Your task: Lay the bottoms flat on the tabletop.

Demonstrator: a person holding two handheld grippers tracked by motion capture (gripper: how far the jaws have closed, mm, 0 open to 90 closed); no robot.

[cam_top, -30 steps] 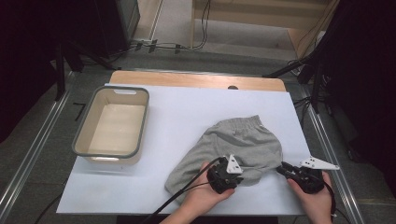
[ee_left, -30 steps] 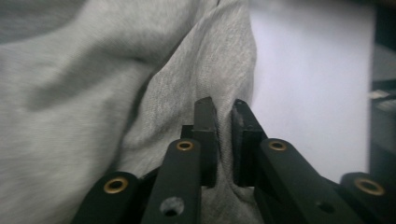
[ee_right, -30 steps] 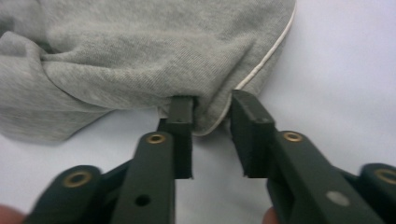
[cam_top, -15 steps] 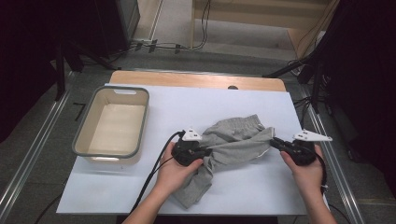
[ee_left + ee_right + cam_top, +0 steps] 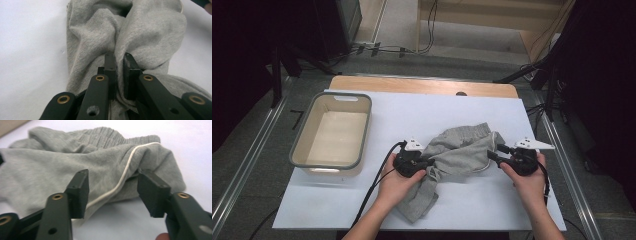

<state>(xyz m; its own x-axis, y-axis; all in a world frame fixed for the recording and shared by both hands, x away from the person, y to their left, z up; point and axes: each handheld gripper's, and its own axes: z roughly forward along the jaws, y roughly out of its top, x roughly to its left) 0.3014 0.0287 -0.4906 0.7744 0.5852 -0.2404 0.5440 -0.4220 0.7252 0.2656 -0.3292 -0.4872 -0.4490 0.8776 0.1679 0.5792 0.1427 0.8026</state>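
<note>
Left gripper (image 5: 119,58) clamped on shorts (image 5: 457,152) fold, cloth bunched ahead of jaws; right gripper (image 5: 112,186) wide open, piped hem between jaws; close squarely on hem, then pull apart evenly

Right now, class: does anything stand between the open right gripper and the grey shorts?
Nothing visible does. The right gripper has its jaws open around the shorts' white-piped edge, bare white table beyond.
</note>
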